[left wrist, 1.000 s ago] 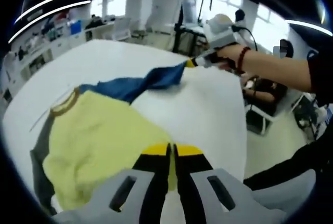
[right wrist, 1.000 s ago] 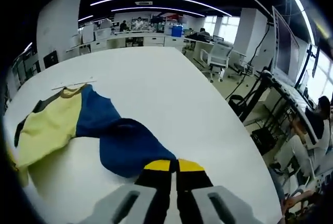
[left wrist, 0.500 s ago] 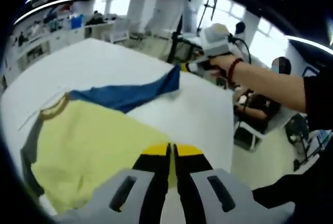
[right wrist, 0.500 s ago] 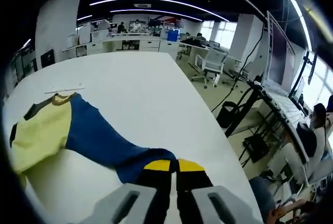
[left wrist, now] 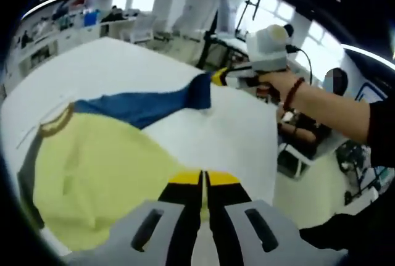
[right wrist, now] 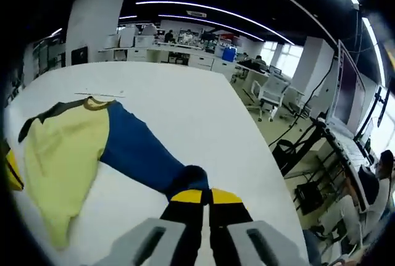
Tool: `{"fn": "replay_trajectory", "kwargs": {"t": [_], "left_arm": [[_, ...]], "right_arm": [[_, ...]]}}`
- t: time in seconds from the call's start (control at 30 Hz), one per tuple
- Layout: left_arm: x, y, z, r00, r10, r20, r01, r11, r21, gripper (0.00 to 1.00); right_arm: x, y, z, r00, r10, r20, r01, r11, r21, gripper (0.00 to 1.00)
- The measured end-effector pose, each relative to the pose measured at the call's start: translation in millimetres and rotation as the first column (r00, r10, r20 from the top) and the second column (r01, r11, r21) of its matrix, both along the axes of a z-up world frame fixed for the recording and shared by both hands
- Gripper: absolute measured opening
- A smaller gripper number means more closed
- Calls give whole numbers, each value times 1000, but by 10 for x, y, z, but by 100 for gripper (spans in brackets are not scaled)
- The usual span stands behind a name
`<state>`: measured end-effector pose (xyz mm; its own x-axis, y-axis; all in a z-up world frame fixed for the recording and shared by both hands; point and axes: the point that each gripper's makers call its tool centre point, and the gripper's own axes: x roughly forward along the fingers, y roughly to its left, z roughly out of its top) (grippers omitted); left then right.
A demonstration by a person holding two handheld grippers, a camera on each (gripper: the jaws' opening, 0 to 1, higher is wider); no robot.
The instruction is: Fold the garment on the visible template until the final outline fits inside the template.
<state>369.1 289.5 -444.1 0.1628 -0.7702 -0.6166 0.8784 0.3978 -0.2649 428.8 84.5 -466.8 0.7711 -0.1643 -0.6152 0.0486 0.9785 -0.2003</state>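
Garment (left wrist: 105, 167) cloth, pale yellow on one half and dark blue on the other, lies stretched over a white counter (left wrist: 228, 130) with one tool at each end. In the left gripper view the left tool (left wrist: 203, 182) has its yellow-tipped black jaws pressed together on the yellow hem right at the near edge of the cloth, and the yellow panel spreads away from it with a few soft wrinkles toward a brownish neckband (left wrist: 57, 121) and a dark grey sleeve (left wrist: 28, 176) at the left. Farther on, the blue half tapers into a pulled band that rises off the counter to the right tool (left wrist: 216, 76), held by a hand (left wrist: 278, 83) with a red bracelet on the wrist. In the right gripper view the right tool (right wrist: 201, 197) has its jaws closed on a bunched knot of blue fabric (right wrist: 145, 155), and beyond it the blue runs back to the yellow panel (right wrist: 62, 161), which lies flat, the collar (right wrist: 97, 102) farthest away. At the left edge of that view a yellow tip of the left tool (right wrist: 11, 170) touches the yellow cloth. Just past the collar a thin pale strip (right wrist: 99, 94) lies on the counter; what it is cannot be told. Behind the counter stand desks (right wrist: 185, 56), office chairs (right wrist: 271, 90) and a seated person (right wrist: 370, 186) at the right.
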Motion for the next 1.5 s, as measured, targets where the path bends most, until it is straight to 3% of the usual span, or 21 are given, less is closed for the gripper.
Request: {"fn": "replay_trajectory", "kwargs": {"t": [0.17,0.47,0.63,0.8,1.1,1.23,1.33,1.5], "left_arm": [[50,61,22,999,-2,36,3,1000,-5,9],[141,115,98,992,-11,122,13,1000,-20,21],[170,195,103,990,4,144,-2,1000,-16,24],[199,279,103,985,6,173,-7,1000,8,27],[243,378,151,982,34,186,-35,999,4,32],[269,433,152,980,49,194,-51,999,7,38],[304,478,152,977,65,202,-68,998,9,43],[346,550,173,975,86,205,-88,996,1,48]], "right_arm": [[-32,218,-96,997,75,-14,-74,997,26,0],[-24,685,-246,970,239,-34,-235,966,107,0],[-39,768,-444,957,282,-71,-270,952,148,0],[-79,790,-577,952,288,-104,-268,948,170,0],[-156,820,-644,946,294,-135,-267,945,188,0],[-157,789,-641,963,240,-123,-209,953,219,1],[-151,802,-556,977,187,-97,-154,948,279,11],[-152,736,-411,989,133,-72,-106,949,296,22]]}}
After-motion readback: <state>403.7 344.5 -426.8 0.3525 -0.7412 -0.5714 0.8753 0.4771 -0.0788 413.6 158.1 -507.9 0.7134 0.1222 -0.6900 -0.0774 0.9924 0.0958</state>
